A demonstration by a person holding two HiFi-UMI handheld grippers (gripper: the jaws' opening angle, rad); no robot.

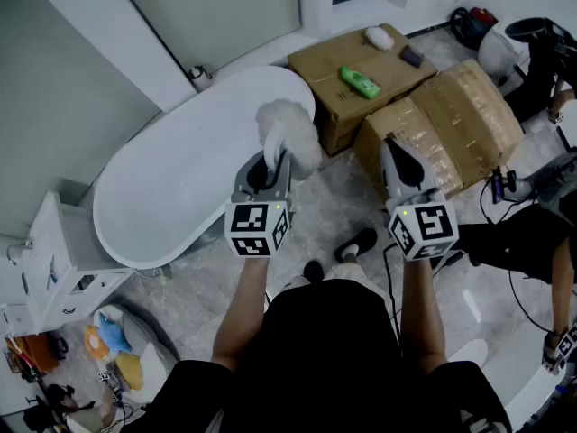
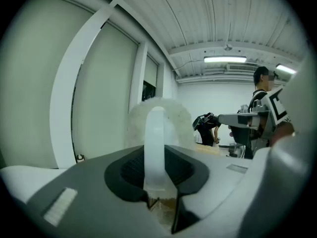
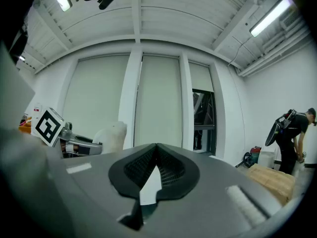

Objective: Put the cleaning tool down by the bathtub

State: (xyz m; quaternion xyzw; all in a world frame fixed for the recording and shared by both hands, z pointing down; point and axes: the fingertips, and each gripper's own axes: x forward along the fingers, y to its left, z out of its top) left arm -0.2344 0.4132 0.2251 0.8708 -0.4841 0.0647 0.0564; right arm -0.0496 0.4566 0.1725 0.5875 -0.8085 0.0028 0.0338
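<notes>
The cleaning tool (image 1: 290,129) is a fluffy white duster head on a translucent white handle (image 2: 156,138). My left gripper (image 1: 270,165) is shut on that handle, with the head sticking out past the jaws over the near rim of the white bathtub (image 1: 171,188). In the left gripper view the handle stands upright between the jaws (image 2: 157,177), with the fluffy head (image 2: 171,114) behind it. My right gripper (image 1: 389,147) hovers to the right over the marble floor, shut and empty. In the right gripper view (image 3: 156,150) its jaw tips meet, and the duster (image 3: 111,135) shows at the left.
Two cardboard boxes (image 1: 361,79) (image 1: 451,120) stand just right of the tub; a green bottle (image 1: 360,82) lies on the far one. A white cabinet (image 1: 54,260) sits at the tub's near left end. Cables and another person (image 3: 292,133) are at the right.
</notes>
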